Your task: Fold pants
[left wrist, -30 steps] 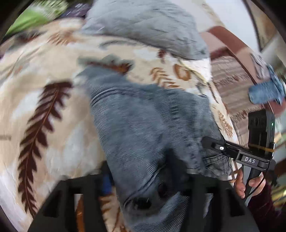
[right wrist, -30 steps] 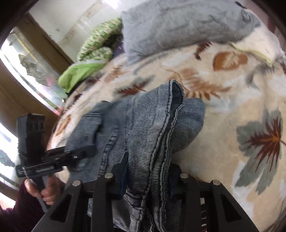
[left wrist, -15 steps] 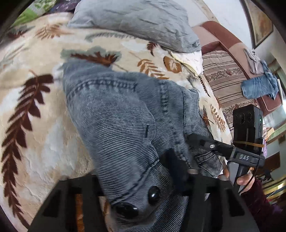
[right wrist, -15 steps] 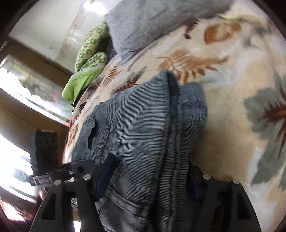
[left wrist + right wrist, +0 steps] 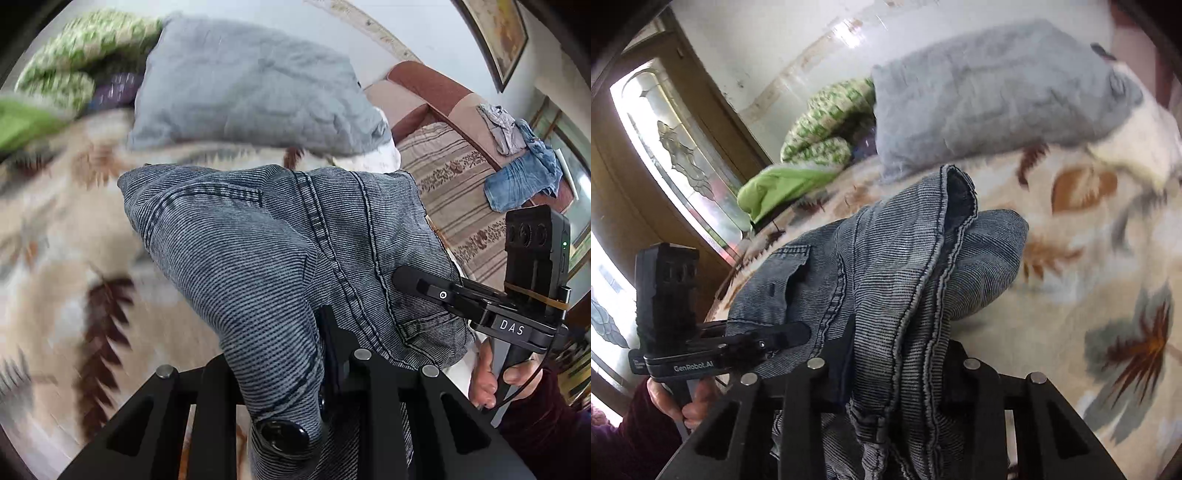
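The grey-blue denim pants [image 5: 258, 240] hang bunched above the leaf-patterned blanket [image 5: 55, 258], their far end still on it. In the left wrist view my left gripper [image 5: 291, 376] has its jaws closing on the waistband by the dark button, with denim pinched between them. My right gripper [image 5: 402, 278] grips the same waistband further right, held by a hand. In the right wrist view the right gripper [image 5: 897, 373] has its jaws closing on a thick fold of the pants [image 5: 894, 258]. The left gripper [image 5: 801, 334] bites the pocket side at the left.
A grey pillow [image 5: 251, 92] and green bedding [image 5: 55, 81] lie at the bed's far end. A striped sofa [image 5: 454, 192] with blue clothes [image 5: 524, 181] stands to the right. A glass-panelled door [image 5: 676, 155] stands beyond the bed's left side.
Both grippers have risen and lifted the waistband off the blanket. The left jaws narrowed onto the denim. The right jaws spread wider half a second ago and have closed in again.
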The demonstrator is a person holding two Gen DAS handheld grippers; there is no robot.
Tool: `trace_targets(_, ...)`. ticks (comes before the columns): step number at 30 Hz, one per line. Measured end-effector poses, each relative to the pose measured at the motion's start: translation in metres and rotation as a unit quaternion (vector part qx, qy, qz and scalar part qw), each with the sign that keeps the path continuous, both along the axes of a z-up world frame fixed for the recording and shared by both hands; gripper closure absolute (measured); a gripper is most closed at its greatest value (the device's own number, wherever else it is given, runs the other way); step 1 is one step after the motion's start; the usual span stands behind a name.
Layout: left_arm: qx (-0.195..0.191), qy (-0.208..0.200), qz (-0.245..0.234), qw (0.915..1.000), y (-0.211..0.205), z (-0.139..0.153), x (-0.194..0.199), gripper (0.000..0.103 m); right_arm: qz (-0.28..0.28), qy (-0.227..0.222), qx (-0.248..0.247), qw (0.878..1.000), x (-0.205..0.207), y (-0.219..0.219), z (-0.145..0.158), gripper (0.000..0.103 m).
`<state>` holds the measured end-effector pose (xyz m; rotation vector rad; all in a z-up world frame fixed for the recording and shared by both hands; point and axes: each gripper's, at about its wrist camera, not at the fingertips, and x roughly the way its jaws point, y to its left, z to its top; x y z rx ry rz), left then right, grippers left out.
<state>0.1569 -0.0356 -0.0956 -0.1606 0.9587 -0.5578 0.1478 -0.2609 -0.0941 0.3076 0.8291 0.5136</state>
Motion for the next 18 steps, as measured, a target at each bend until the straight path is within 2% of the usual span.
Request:
trace_targets(4,0.023,-0.026,0.001,0.9994,-0.004,0.021,0.028,0.078,-0.015,-0.019,0.006,1.0,0.024,0.003,0.016,0.066)
trace_targets(8,0.04,-0.03,0.006,0.9987,-0.008,0.026,0.06,0.078,-0.028,-0.03,0.006,0.999,0.051,0.006,0.019,0.066)
trace_targets(12,0.05,-0.022,0.016,0.9984,-0.011,0.017,0.094,0.078,-0.04,-0.028,0.004,0.999,0.084,0.012,0.014,0.066)
trace_targets(18,0.077,0.001,0.026,0.9967,-0.017,-0.011,0.128,0.078,-0.053,-0.004,0.003,0.999,0.123,0.015,-0.015,0.066)
